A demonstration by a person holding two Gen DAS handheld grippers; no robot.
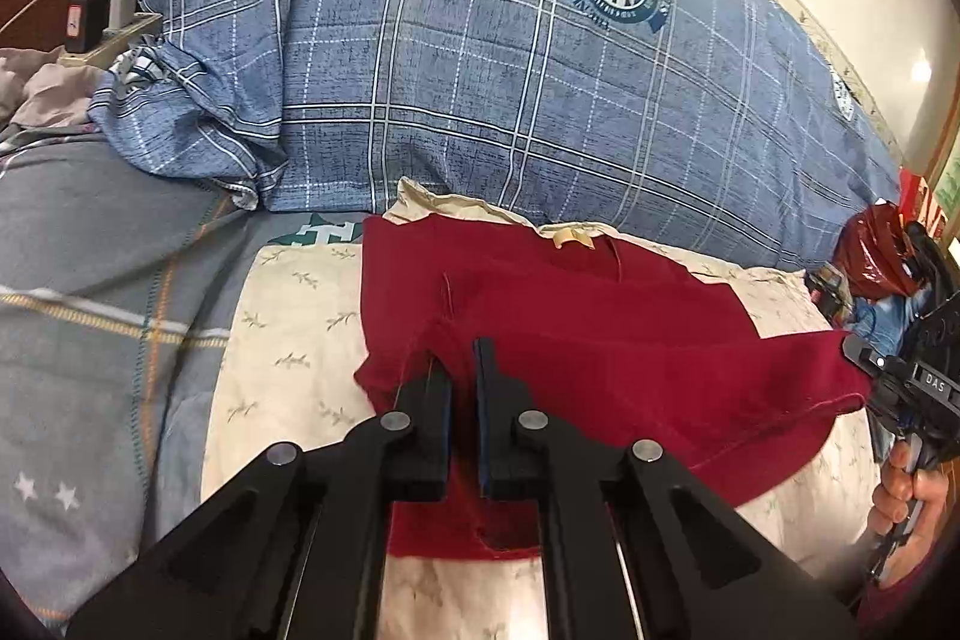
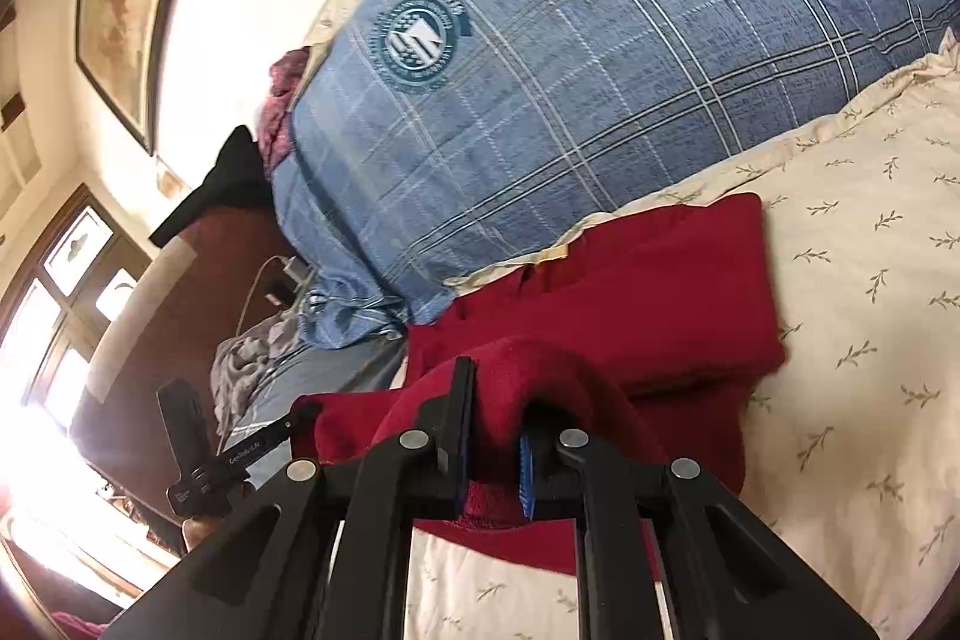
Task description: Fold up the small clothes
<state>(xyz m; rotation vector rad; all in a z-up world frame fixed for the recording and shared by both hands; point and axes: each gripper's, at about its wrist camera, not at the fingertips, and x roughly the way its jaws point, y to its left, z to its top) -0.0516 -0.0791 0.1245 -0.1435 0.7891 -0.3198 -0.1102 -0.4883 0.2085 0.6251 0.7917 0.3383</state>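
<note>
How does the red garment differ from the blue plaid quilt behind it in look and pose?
The red garment is plain, with no pattern; the blue plaid quilt carries white check lines and a round emblem. The garment is small and lies low on the cream floral sheet, partly lifted by the left gripper and right gripper; the quilt is bulky and heaped high. Both are soft fabric on the bed.

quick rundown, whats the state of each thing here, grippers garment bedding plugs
left gripper: shut on the red garment's edge
right gripper: shut on a bunched fold of the garment
red garment: partly folded, near edge lifted off the bed
blue plaid quilt: heaped behind the garment
cream leaf-print sheet: spread flat under the garment
power strip: two adapters plugged in
</note>
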